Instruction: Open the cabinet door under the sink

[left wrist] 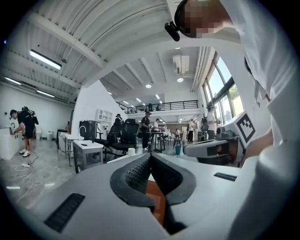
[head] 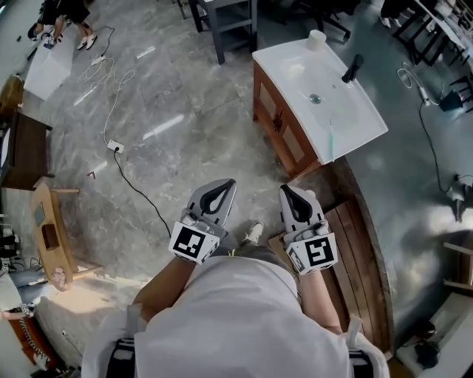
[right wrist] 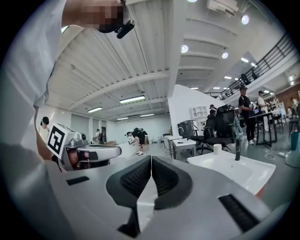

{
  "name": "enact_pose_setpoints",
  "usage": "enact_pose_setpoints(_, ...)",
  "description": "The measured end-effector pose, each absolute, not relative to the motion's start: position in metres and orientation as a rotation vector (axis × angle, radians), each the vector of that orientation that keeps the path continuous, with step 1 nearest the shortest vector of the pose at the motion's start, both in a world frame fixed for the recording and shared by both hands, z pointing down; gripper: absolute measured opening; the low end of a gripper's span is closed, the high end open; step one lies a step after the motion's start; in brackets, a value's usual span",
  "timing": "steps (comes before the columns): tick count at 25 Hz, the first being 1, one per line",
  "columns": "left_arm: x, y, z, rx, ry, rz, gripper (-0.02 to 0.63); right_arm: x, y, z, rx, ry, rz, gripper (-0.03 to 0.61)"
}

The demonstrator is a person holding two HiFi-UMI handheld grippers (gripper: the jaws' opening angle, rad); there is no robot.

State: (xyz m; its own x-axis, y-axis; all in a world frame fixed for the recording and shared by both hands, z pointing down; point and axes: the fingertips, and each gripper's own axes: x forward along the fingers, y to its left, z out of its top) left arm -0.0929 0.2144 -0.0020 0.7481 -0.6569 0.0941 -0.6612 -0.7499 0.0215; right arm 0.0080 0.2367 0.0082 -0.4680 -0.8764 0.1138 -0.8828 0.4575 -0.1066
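A white sink (head: 325, 96) with a black faucet (head: 352, 68) tops a brown wooden cabinet (head: 281, 125) ahead in the head view; its paneled doors (head: 275, 118) face left and look closed. My left gripper (head: 227, 184) and right gripper (head: 284, 192) are held close to my body, well short of the cabinet, both shut with nothing between the jaws. In the right gripper view the sink (right wrist: 234, 171) and faucet (right wrist: 237, 147) appear past the shut jaws (right wrist: 151, 161). The left gripper view shows its shut jaws (left wrist: 150, 159) and a strip of brown cabinet wood (left wrist: 154, 199) behind them.
A wooden slatted platform (head: 362, 251) lies at my right. Cables and a power strip (head: 114, 146) run over the marble floor on the left. A dark table (head: 229, 22) stands behind the sink, wooden furniture (head: 52, 229) at far left. People stand in the background.
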Motion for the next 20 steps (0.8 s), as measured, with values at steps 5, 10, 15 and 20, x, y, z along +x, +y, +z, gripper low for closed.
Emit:
enact_pose_setpoints(5,-0.095,0.162,0.004,2.838,-1.124,0.113,0.017,0.003,0.194,0.023,1.542,-2.644,0.301,0.032)
enact_pose_setpoints(10,-0.1,0.102,0.012,2.83,-1.078,0.075,0.017,0.0,0.134,0.028,1.586,-2.584,0.309,0.032)
enact_pose_setpoints(15,-0.106,0.03,0.011,2.871,-1.011,0.066,0.017,-0.004,0.068,0.026,1.683,-2.514,0.305,0.032)
enact_pose_setpoints(20,-0.094,-0.018,0.02,2.897,-0.923,0.037,0.017,0.007,0.024,0.043,1.742,-2.437,0.311,0.032)
